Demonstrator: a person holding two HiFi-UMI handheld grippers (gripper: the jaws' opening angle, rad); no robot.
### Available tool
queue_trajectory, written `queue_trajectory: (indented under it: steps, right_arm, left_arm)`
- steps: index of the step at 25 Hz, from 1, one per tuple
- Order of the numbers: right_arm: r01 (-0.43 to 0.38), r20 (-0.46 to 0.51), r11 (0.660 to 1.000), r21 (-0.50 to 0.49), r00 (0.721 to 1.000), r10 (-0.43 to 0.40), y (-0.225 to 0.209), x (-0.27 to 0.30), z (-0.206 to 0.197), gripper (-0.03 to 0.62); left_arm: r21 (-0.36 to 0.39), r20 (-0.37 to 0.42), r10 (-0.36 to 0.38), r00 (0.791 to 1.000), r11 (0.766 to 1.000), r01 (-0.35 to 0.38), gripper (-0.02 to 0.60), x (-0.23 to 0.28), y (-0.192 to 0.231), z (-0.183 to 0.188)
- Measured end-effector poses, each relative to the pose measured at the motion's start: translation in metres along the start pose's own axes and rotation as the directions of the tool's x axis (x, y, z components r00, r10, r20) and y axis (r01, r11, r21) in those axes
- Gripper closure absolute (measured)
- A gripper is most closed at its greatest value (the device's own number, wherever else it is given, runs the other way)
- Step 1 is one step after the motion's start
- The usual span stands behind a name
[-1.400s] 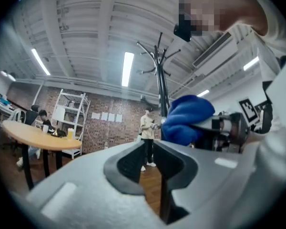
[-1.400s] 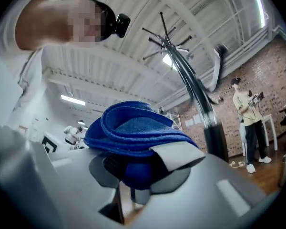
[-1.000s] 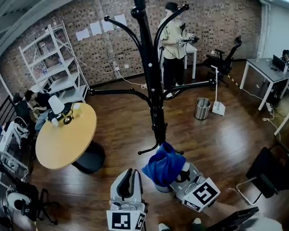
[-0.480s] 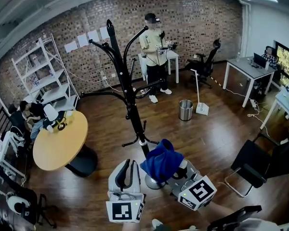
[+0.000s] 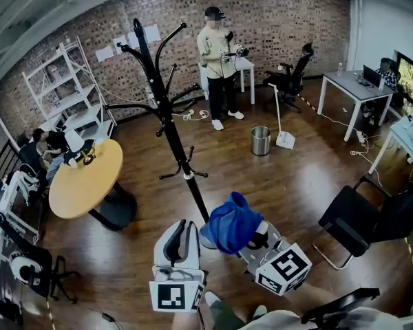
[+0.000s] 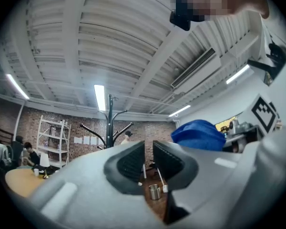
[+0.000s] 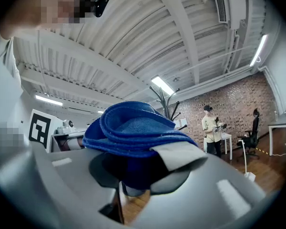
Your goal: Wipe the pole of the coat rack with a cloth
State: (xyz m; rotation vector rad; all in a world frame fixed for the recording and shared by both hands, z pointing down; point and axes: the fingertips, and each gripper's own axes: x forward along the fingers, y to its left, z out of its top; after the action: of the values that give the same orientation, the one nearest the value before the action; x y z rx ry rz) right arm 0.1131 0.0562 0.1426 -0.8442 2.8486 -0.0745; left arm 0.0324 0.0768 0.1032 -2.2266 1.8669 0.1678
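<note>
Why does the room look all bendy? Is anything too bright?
Head view: the wide lens bows the brick wall and leans the coat rack. Left gripper view: the ceiling lamp glares white. Right gripper view: black corners, and the blue cloth shades the jaws.

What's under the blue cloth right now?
The right gripper, shut on the blue cloth, which drapes over its jaws and hides their tips. In the head view the cloth also covers the bottom of the coat rack pole; only a pale sliver, probably its base, shows.
</note>
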Motion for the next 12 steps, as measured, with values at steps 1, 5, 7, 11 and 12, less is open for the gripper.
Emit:
queue_trajectory:
  steps: [1,5,7,11,12]
  right_arm:
    - [-0.012,0.003,1.0,-0.009,1.0,0.012,0.005,-0.005,0.001,0.493]
    - [-0.036,0.021,0.999,-0.025,0.999,0.036,0.016,-0.024,0.009,0.493]
    - [-0.041,0.026,0.999,-0.028,0.999,0.041,0.019,-0.031,0.012,0.493]
    - [-0.055,0.036,0.998,-0.026,0.998,0.056,0.024,-0.038,0.017,0.493]
    - [-0.056,0.038,0.998,-0.022,0.998,0.057,0.024,-0.038,0.017,0.493]
  left_arm:
    - [0.0,-0.003,0.006,1.0,1.0,-0.006,0.529,-0.004,-0.004,0.0]
    - [0.011,-0.009,0.019,1.0,1.0,-0.019,0.529,-0.017,-0.021,0.003]
    - [0.01,-0.004,0.02,1.0,1.0,-0.02,0.527,-0.022,-0.028,0.006]
    - [0.009,-0.001,0.034,0.999,0.999,-0.034,0.526,-0.029,-0.03,0.009]
    - [0.008,-0.003,0.039,0.999,0.999,-0.039,0.525,-0.03,-0.03,0.009]
